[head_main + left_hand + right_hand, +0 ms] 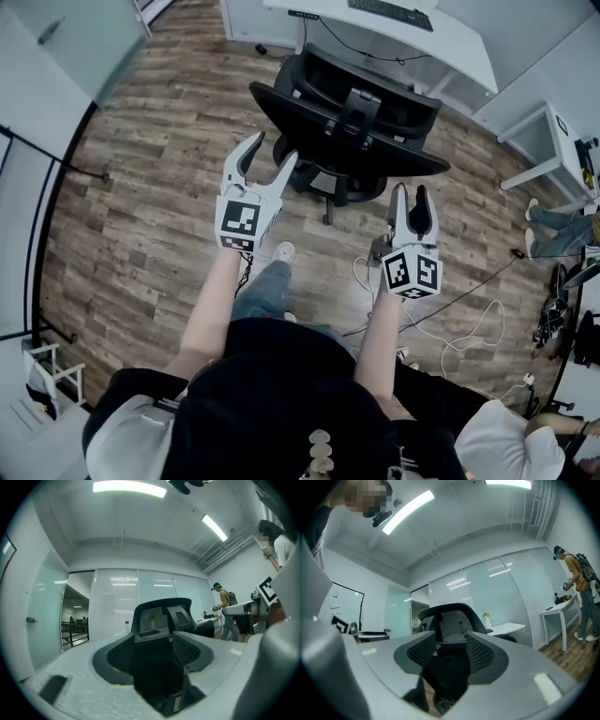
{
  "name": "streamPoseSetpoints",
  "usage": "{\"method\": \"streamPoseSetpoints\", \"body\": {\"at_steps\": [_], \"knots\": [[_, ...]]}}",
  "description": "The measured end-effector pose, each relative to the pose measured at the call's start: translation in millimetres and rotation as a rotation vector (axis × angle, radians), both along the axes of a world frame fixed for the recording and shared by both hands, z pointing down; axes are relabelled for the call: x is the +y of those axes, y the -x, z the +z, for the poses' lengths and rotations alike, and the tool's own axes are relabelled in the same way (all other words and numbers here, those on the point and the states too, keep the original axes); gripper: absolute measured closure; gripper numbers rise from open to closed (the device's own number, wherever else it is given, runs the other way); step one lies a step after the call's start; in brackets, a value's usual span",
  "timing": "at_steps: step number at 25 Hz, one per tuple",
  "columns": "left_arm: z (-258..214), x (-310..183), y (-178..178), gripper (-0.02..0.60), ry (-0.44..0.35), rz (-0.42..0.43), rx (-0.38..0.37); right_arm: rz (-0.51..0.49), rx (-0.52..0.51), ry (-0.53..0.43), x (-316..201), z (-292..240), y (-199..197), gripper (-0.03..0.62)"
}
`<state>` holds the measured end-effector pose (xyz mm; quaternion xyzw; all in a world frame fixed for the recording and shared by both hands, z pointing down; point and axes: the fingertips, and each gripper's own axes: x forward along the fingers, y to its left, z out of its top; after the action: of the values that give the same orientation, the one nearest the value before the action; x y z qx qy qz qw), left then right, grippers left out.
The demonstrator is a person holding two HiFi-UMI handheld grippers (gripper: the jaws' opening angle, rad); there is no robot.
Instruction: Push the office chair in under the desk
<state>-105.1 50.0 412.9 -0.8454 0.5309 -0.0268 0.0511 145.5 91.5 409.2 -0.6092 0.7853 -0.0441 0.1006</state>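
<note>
Office chair, black with a mesh back, stands on the wooden floor just before the white counter, its backrest turned toward the person. A keyboard lies on the counter beyond it. Left tongs are spread wide with nothing gripped, their tips right at the left edge of the backrest; whether they touch it cannot be told. Right tongs also stand apart and empty, just below the backrest's right rim. In both gripper views the chair's upper back shows beyond the gap between the jaws.
</note>
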Motion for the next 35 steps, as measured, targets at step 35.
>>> {"method": "streamPoseSetpoints", "body": {"at_steps": [35], "knots": [[2.1,-139.1,-29.4,0.301,0.182,0.415,-0.331,-0.281,0.482,0.151,-124.2,-13.6,9.5,0.398]]}}
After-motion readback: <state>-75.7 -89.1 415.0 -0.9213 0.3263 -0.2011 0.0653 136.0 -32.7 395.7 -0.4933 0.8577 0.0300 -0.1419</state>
